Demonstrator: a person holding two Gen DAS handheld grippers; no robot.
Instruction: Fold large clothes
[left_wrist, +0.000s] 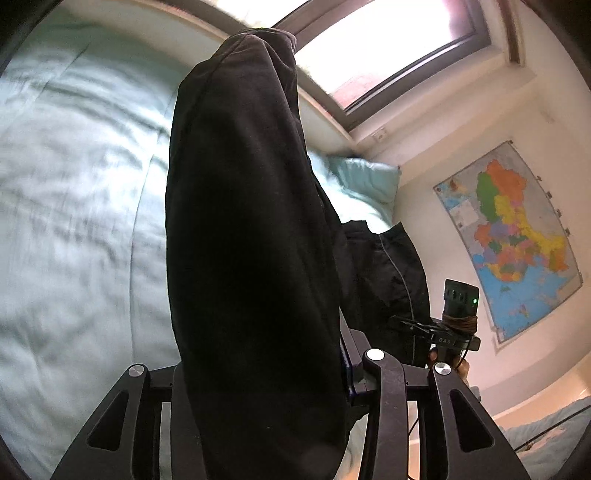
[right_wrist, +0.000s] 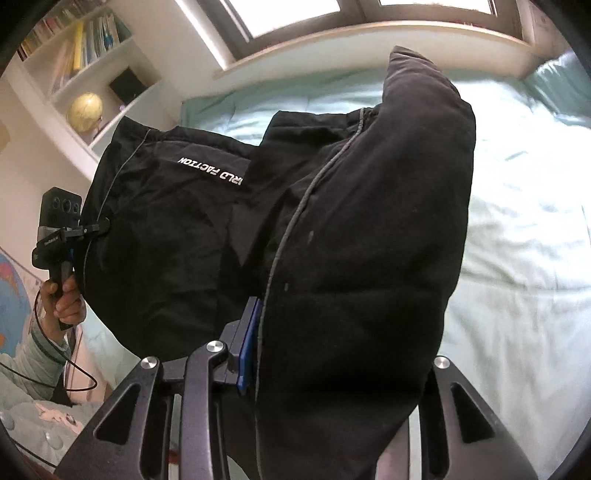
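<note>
Fingers first: the left gripper (left_wrist: 266, 387) is clamped on a thick fold of the black padded jacket (left_wrist: 243, 221), and the fabric bulges up between its two fingers so much that it blocks most of that view. Same deal on the other side: the right gripper (right_wrist: 332, 369) has its fingers pinched on another bunch of the same jacket (right_wrist: 351, 240), with a blue pad (right_wrist: 247, 350) showing against the cloth by the grey piping seam.

So the jacket is hanging in the air between the two grippers, held up over the bed with the pale green quilt (left_wrist: 74, 203). In the right wrist view you can read white lettering (right_wrist: 210, 170) on it, upside down, something ending in "FACTION".

Each camera catches the other gripper off to the side, biting the jacket's edge, and the right wrist view shows the person's hand (right_wrist: 64, 299) around the handle, with a light sleeve below it.

Further out: a pillow (left_wrist: 365, 181) at the head of the bed, a window (left_wrist: 369, 48) above the bed, a colourful map (left_wrist: 513, 236) on the wall, and a bookshelf with a globe (right_wrist: 85, 110).
</note>
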